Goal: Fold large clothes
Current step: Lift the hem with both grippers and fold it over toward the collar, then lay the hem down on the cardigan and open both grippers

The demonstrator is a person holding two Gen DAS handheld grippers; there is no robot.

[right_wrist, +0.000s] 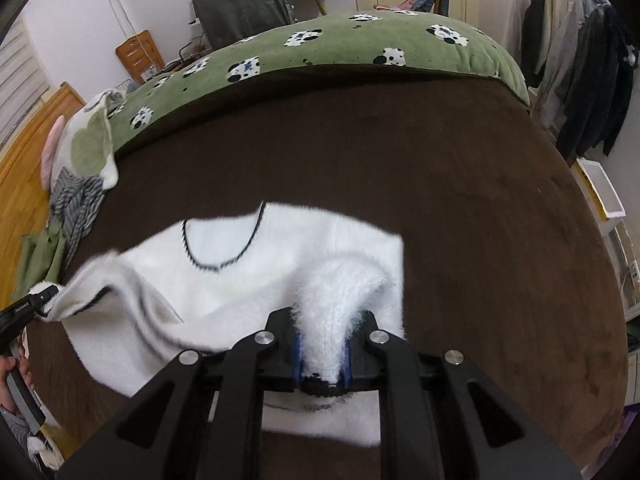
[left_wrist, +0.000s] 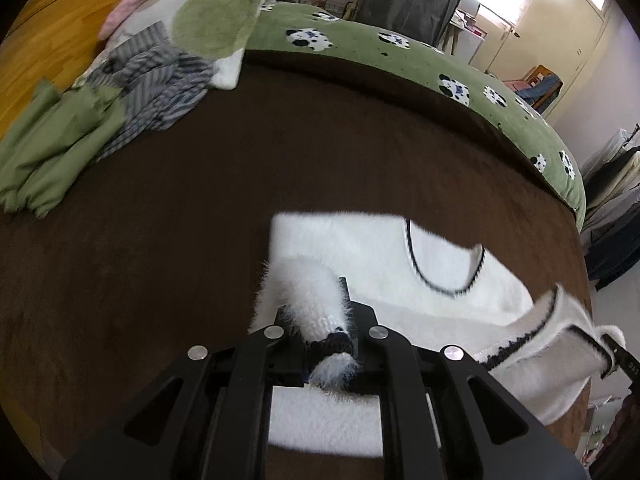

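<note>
right now my left gripper (left_wrist: 320, 344) is clamped on a fuzzy white sleeve cuff with black trim, pinched between its jaws and lifted off the brown blanket (left_wrist: 200, 200). my right gripper (right_wrist: 322, 354) is closed the same way on the other sleeve cuff, the knit bunched up between its blue-edged pads. the white sweater (right_wrist: 248, 276) itself lies on the brown blanket just ahead of both tools, neckline with black edging facing up, body spread flat. in the right wrist view, my left gripper shows at the far left edge, holding its cuff raised. a heap of striped and green clothes (left_wrist: 120, 96) sits well apart near the wooden headboard (left_wrist: 52, 28), beside the green cow-print quilt (left_wrist: 360, 56).
</note>
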